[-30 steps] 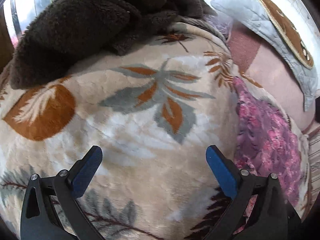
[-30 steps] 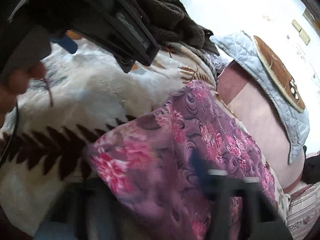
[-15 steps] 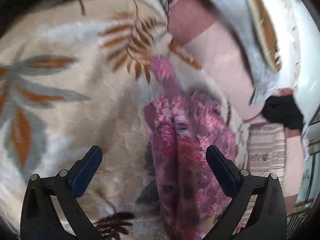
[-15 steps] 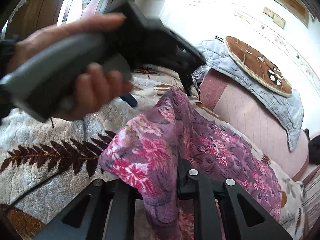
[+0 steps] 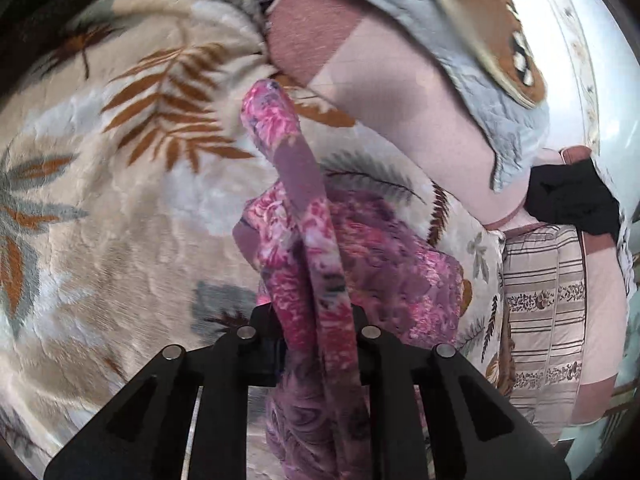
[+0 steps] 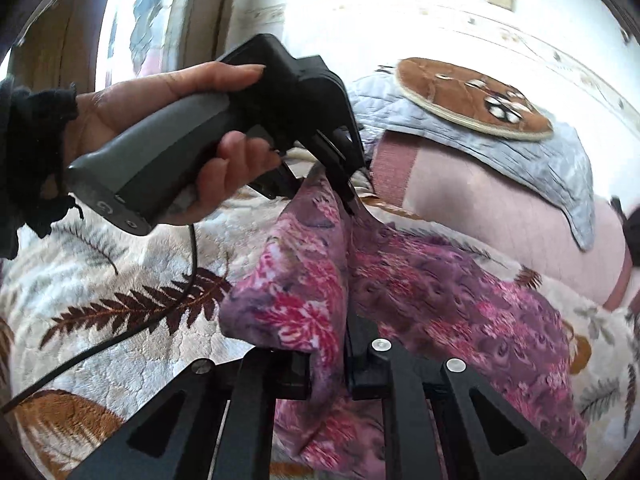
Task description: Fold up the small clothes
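Floral garment [image 6: 420, 288] pinched by both grippers — left [image 5: 316, 344], right [image 6: 328, 364], fingers closing on cloth; lift evenly, keep edge taut btwn them.

One pink-and-purple floral garment [image 5: 304, 248] at frame centre; two grippers, the left gripper [image 5: 316, 344] at the bottom of its own view and the right gripper [image 6: 328, 368] at the bottom of its view; one hand [image 6: 168, 120] at upper left of the right view; one leaf-patterned blanket [image 5: 120, 208] across the left; one grey quilted cushion [image 5: 460, 40] at upper right; one black cloth [image 5: 572, 200] at the right edge; one black cable [image 6: 120, 336] at lower left.
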